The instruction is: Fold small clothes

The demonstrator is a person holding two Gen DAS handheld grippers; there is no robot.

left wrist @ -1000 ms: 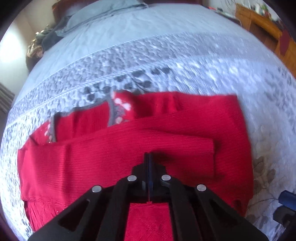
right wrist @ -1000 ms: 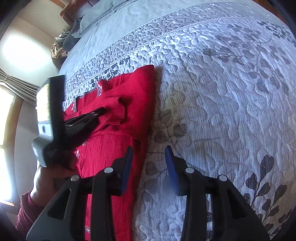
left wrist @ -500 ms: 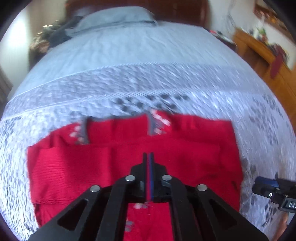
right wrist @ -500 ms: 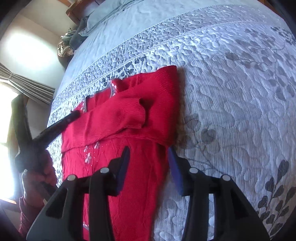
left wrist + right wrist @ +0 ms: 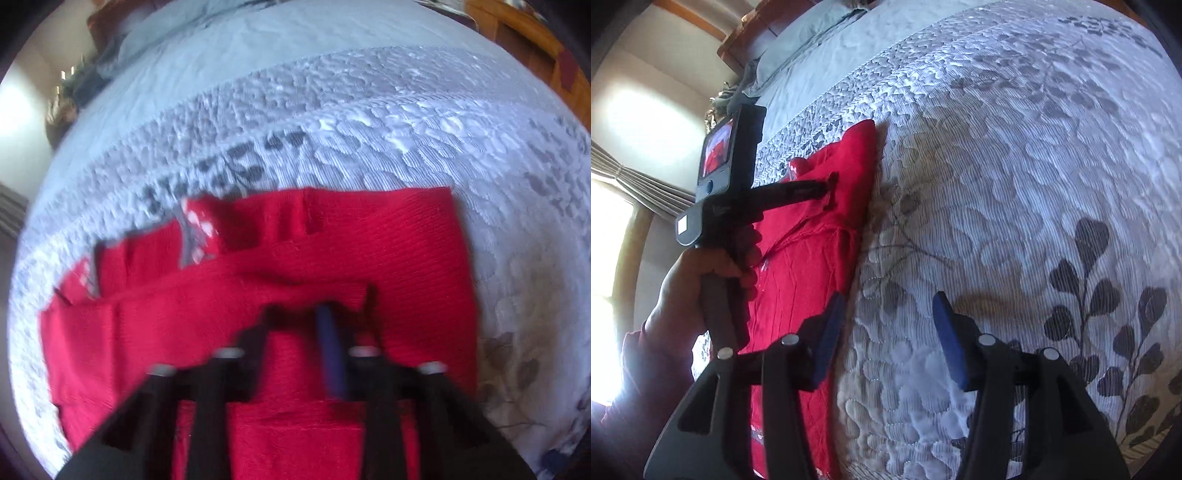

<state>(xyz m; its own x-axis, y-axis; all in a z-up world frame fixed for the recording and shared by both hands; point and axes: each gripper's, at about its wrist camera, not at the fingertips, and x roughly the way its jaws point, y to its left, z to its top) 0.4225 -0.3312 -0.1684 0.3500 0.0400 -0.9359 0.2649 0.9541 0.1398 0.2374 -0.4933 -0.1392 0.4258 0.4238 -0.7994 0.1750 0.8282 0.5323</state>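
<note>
Though blurred, red garment [image 5: 258, 332] on bedspread [image 5: 369, 122]

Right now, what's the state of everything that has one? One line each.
left claw: open, blurred, tips at the sleeve end.
right claw: open, empty, over the bedspread beside the garment.
red garment: flat on the bedspread, sleeve folded across it.
screen on the left tool: lit.

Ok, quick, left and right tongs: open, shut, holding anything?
Left tongs: open, though blurred; over the sweater, gripping nothing.
Right tongs: open, empty, over the quilt.
</note>
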